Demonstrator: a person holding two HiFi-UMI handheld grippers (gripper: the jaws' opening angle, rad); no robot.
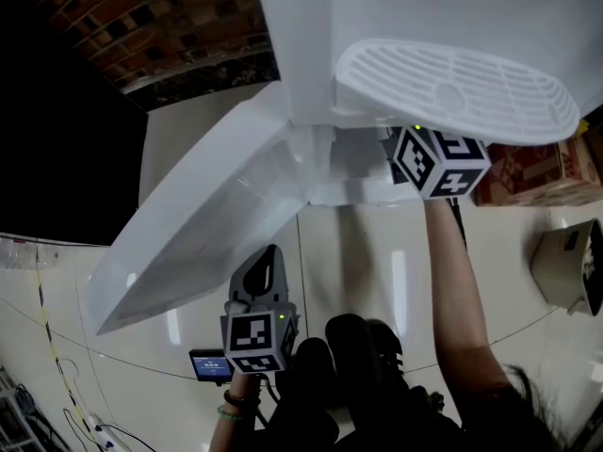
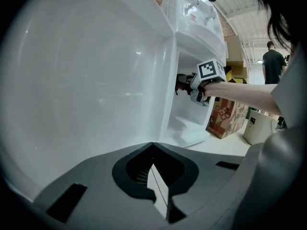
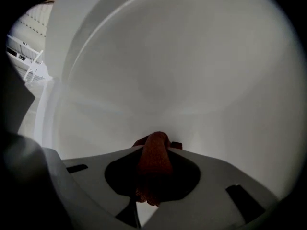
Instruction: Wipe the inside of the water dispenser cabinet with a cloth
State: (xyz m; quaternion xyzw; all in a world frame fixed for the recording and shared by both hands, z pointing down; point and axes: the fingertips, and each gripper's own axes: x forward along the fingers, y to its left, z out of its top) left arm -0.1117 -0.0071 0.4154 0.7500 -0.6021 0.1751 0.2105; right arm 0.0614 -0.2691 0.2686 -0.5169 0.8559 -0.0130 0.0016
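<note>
Orange cloth [image 3: 154,161] is clamped in right tool [image 3: 154,140] inside water dispenser cabinet [image 3: 192,71]; firm overlapping strokes into corners are advised. Left tool [image 2: 153,146], jaws together & empty, is held outside cabinet, near door [image 2: 86,80].

Floor [image 1: 396,252]: pale glossy tile. On it: white water dispenser [image 1: 301,36] ctr, cardboard box [image 1: 542,172] far rt, beige bin [image 1: 565,266] rt, cables [image 1: 57,394] lwr-left.

Glossy smooth plastic cabinet [image 1: 217,196], woven cloth [image 3: 154,164]

Dim cabinet interior, bright glossy floor reflections, fisheye edge vignetting
</note>
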